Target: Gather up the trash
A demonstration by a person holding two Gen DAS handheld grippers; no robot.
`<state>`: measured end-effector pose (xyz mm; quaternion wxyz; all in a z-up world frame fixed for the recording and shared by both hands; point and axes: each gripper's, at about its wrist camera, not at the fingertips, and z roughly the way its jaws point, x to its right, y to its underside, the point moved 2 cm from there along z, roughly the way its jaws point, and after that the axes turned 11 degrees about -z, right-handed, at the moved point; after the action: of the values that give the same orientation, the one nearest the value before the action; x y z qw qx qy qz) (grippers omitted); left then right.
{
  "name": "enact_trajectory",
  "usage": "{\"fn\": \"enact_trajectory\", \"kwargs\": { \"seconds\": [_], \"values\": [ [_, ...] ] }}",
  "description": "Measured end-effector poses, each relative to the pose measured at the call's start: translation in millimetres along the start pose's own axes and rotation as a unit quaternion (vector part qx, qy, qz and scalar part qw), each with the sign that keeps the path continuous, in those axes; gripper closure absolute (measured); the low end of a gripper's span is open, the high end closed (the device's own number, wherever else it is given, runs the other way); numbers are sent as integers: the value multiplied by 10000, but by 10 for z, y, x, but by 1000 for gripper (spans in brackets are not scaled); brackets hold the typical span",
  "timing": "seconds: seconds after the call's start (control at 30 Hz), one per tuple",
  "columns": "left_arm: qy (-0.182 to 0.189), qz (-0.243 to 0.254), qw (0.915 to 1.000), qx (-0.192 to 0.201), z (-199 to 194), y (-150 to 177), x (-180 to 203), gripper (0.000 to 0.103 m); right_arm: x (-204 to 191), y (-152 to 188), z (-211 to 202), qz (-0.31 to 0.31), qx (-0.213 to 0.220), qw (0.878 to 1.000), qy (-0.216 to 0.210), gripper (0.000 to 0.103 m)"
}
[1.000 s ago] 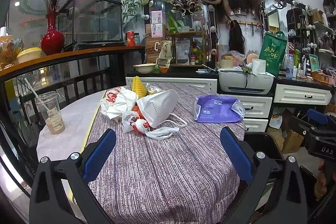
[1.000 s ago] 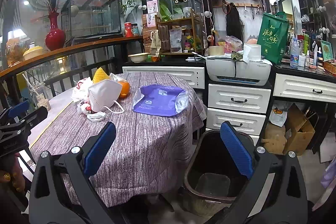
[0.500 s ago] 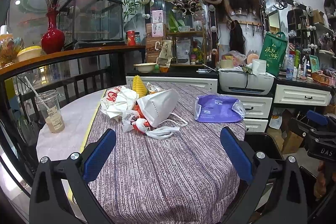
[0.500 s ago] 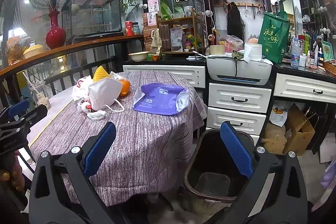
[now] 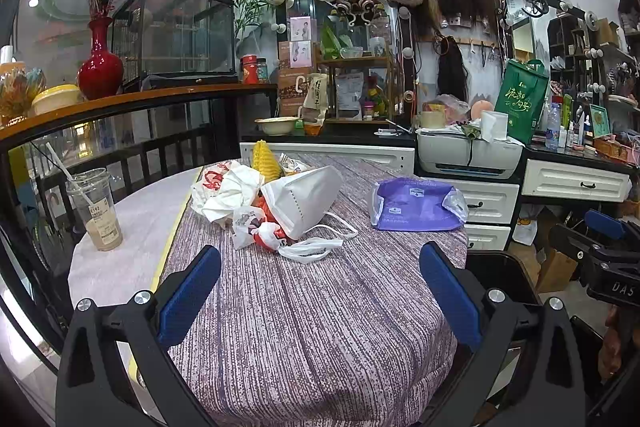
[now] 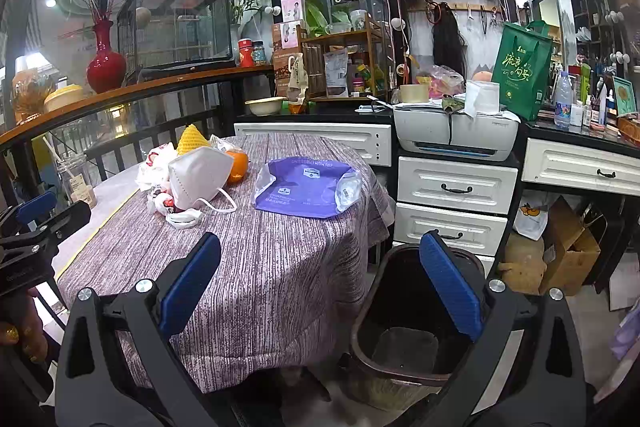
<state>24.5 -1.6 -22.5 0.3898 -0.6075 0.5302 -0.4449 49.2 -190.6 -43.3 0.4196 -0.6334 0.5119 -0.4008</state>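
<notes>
A white face mask lies on a pile of crumpled plastic bags on the round table's striped cloth. To its right lies a flat purple pouch. An orange and a yellow foam net sit behind the mask. A dark trash bin stands on the floor at the table's right side. My left gripper hovers open over the near cloth, holding nothing. My right gripper is open too, between table edge and bin.
A plastic cup with a straw stands on the table's left part. White drawers with a printer on top are behind the bin. Cardboard boxes sit on the floor at right. A railing with a red vase runs along the left.
</notes>
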Motion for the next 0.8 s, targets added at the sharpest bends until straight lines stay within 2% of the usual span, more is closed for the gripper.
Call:
{"fn": "enact_trajectory", "kwargs": {
  "seconds": [0.8],
  "values": [
    [-6, -55, 9999, -103, 40, 167, -33, 5, 8, 12, 13, 1, -18, 10000, -3, 5]
  ]
}}
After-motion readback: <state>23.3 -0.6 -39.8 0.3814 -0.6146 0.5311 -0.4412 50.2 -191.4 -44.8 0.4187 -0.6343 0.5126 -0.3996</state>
